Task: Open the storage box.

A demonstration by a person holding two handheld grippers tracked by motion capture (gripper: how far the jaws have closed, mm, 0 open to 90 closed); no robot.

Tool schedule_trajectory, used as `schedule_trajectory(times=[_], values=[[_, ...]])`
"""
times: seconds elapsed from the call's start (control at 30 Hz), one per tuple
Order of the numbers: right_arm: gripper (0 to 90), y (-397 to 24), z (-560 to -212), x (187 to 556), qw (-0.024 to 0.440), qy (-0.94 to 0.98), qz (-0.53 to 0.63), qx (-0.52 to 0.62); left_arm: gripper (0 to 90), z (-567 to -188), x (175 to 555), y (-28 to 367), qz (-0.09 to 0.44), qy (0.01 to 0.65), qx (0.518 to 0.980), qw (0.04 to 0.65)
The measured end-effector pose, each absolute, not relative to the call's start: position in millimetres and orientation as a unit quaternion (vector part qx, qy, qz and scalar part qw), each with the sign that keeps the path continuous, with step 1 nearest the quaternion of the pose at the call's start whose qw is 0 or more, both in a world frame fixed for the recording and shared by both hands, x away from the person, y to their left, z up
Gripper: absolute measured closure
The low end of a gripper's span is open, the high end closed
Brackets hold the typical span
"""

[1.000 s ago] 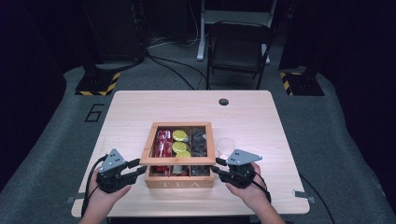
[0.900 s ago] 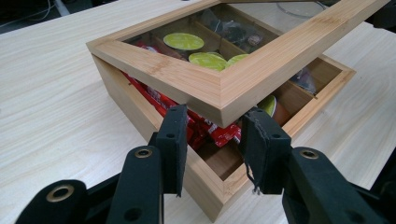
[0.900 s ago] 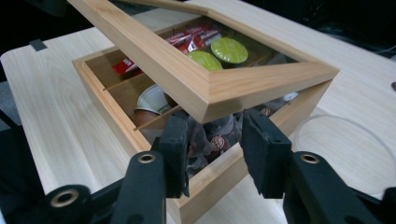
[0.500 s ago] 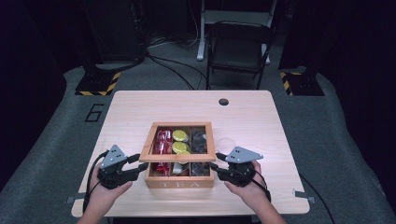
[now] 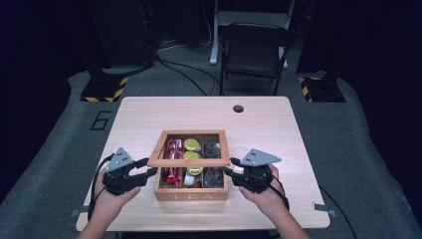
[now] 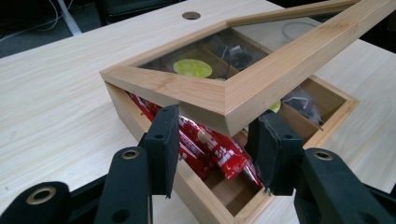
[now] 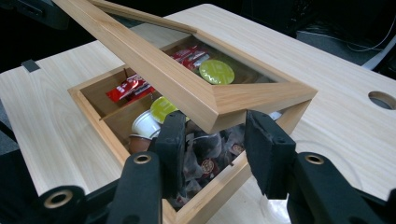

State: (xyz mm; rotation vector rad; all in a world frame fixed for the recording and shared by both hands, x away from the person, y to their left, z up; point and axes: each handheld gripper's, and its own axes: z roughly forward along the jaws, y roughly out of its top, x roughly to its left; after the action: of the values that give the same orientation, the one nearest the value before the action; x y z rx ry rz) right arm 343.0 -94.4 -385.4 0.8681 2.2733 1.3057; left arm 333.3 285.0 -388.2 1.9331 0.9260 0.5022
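Observation:
A wooden tea box (image 5: pixel 191 194) stands near the table's front edge, its glass-paned lid (image 5: pixel 189 162) lifted at the front. My left gripper (image 5: pixel 152 167) is at the lid's front left corner. In the left gripper view my left gripper (image 6: pixel 215 135) has that corner (image 6: pixel 224 100) between its pads; its jaws have just been opening. My right gripper (image 5: pixel 229 166) is at the front right corner. In the right gripper view that corner (image 7: pixel 219 105) sits between the jaws of my right gripper (image 7: pixel 212 135), which have just closed a little. Both press on the lid.
Inside the box lie red sachets (image 6: pixel 219 151), yellow-green capsules (image 7: pixel 215 71), a white capsule (image 7: pixel 145 125) and dark tea bags (image 7: pixel 210 151). The table (image 5: pixel 149 117) has a round cable hole (image 5: pixel 238 108) at the back. A chair (image 5: pixel 254 47) stands beyond the table.
The lid's front edge has risen off the box. My right gripper has moved up with its corner; my left gripper has stayed about where it was.

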Motion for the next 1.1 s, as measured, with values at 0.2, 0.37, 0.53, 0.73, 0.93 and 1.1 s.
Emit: schedule_trajectory(times=[0.2,0.37,0.53,0.73,0.93,1.1], values=[[59.3,-94.6,-373.0,350.3,0.192,0.811,0.464,0.301,56.0,-377.9,341.3,287.6,0.194,0.379,0.779,0.460],[59.3,-92.6,-365.1,354.9,0.203,0.808,0.463,0.302,56.5,-369.0,348.2,288.0,0.196,0.376,0.782,0.457],[60.6,-93.4,-359.2,361.3,0.205,0.802,0.472,0.302,56.7,-362.1,353.4,287.0,0.201,0.375,0.780,0.458],[60.8,-92.7,-351.1,369.8,0.199,0.789,0.485,0.320,56.7,-350.0,363.9,285.2,0.207,0.377,0.780,0.454],[61.0,-91.3,-343.7,376.4,0.202,0.786,0.486,0.325,56.9,-342.4,373.6,286.2,0.202,0.376,0.783,0.453],[61.0,-90.6,-338.7,382.0,0.198,0.782,0.488,0.333,56.8,-337.9,379.9,287.7,0.196,0.378,0.781,0.457]])
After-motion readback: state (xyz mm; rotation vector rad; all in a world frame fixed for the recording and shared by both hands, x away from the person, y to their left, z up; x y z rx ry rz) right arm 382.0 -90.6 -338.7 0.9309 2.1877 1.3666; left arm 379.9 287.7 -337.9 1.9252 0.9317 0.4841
